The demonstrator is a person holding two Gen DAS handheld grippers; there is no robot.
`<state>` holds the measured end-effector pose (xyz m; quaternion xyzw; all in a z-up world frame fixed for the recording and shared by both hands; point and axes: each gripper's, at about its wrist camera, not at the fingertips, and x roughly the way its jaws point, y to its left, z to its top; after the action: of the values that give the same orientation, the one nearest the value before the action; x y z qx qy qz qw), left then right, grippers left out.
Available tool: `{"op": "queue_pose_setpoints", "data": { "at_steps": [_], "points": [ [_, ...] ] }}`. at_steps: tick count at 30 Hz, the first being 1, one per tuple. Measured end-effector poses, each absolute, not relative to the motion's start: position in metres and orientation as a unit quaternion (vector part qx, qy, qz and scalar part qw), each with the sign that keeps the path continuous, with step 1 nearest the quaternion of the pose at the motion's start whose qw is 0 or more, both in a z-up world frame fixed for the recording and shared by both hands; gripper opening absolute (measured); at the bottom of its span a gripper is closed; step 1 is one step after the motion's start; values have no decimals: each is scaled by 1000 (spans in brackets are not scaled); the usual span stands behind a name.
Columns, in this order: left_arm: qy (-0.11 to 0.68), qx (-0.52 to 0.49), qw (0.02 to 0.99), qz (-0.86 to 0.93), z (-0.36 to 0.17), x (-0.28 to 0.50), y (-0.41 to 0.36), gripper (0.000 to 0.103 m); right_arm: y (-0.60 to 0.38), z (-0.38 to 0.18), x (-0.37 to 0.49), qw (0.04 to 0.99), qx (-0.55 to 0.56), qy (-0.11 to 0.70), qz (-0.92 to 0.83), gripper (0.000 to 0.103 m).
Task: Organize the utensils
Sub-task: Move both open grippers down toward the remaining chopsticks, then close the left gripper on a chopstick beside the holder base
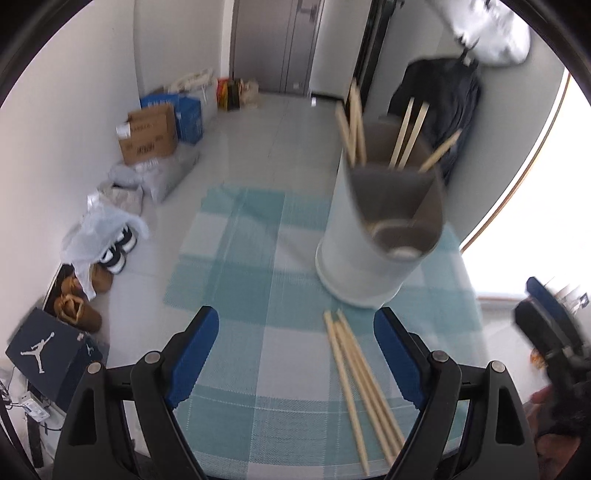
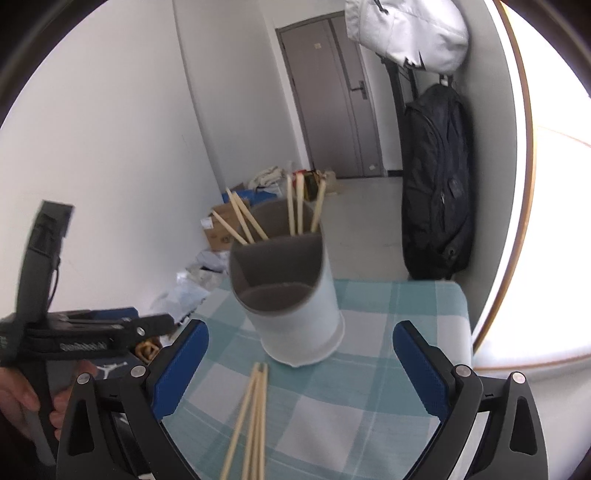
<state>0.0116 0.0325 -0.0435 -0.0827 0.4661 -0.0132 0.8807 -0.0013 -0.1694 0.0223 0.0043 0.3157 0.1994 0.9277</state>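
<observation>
A white cylindrical utensil holder (image 1: 369,251) (image 2: 295,314) with grey divided compartments stands on a teal checked tablecloth (image 1: 251,295) (image 2: 369,332). Several wooden chopsticks stand in its far compartments (image 1: 406,136) (image 2: 295,210). Several loose chopsticks (image 1: 362,387) (image 2: 251,421) lie bundled on the cloth in front of the holder. My left gripper (image 1: 295,354) is open and empty, the loose chopsticks lying by its right finger. My right gripper (image 2: 299,369) is open and empty, above the loose chopsticks. The left gripper also shows at the left of the right wrist view (image 2: 110,332).
Cardboard boxes (image 1: 147,133), bags and shoes (image 1: 110,254) line the floor by the left wall. A black backpack (image 2: 436,184) and a white jacket (image 2: 406,29) hang at the right wall. The table's far edge lies just behind the holder.
</observation>
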Motion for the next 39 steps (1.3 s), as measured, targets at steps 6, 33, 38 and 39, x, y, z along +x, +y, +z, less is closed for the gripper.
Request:
{"op": "queue_pose_setpoints", "data": {
  "at_steps": [6, 33, 38, 39],
  "points": [
    [531, -53, 845, -24, -83, 19, 22, 83, -171, 10, 4, 923, -5, 337, 184, 101],
    [602, -40, 798, -3, -108, 43, -5, 84, -172, 7, 12, 919, -21, 354, 172, 101],
    [602, -15, 799, 2, -110, 46, -7, 84, -181, 9, 16, 918, -4, 360, 169, 101],
    [602, -17, 799, 2, -110, 47, -7, 84, -182, 10, 16, 917, -1, 360, 169, 101]
  ]
}}
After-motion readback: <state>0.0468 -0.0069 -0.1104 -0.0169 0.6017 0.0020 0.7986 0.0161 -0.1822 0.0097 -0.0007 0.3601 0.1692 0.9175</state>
